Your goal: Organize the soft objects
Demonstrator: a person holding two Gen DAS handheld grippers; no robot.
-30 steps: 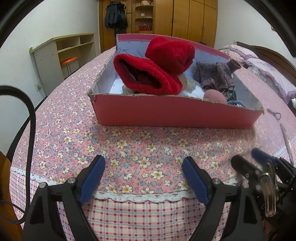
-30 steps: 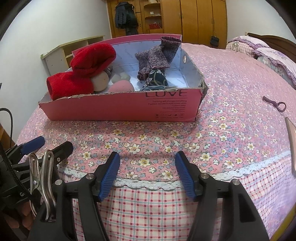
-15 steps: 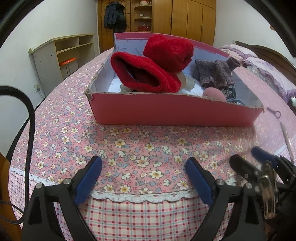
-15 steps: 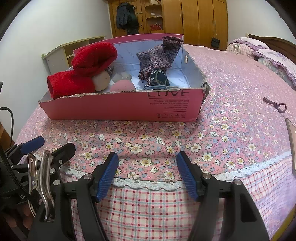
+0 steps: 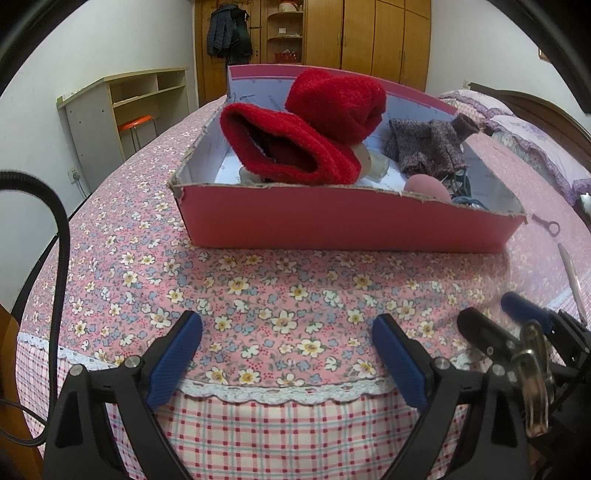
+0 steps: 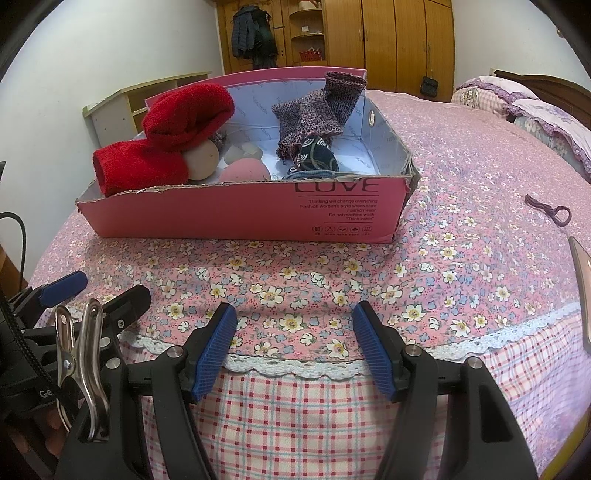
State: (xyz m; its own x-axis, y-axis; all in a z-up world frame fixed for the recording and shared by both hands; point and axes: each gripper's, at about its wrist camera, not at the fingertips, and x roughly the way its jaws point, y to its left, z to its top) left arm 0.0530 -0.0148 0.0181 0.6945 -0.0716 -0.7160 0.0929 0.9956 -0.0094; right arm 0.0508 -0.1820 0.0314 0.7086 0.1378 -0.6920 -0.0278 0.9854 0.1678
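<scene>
A pink cardboard box (image 5: 347,225) (image 6: 240,216) stands on the floral bedspread. It holds two red fuzzy socks (image 5: 291,147) (image 6: 188,114), a purple knitted piece (image 5: 424,147) (image 6: 317,107), a pink sponge (image 5: 428,186) (image 6: 245,171), a beige ball (image 6: 201,158) and a dark patterned cloth (image 6: 314,157). My left gripper (image 5: 286,356) is open and empty, at the bed's near edge, well short of the box. My right gripper (image 6: 295,347) is open and empty, beside it on the right.
A purple hair tie (image 6: 550,210) (image 5: 546,225) lies on the spread right of the box. A flat thin object (image 6: 581,291) lies at the far right edge. Pillows (image 6: 517,107), a wooden wardrobe (image 6: 369,33) and a low shelf (image 5: 122,107) are beyond.
Both grippers have drawn back and down slightly from the box. Both stay open and empty. Nothing in the box has moved.
</scene>
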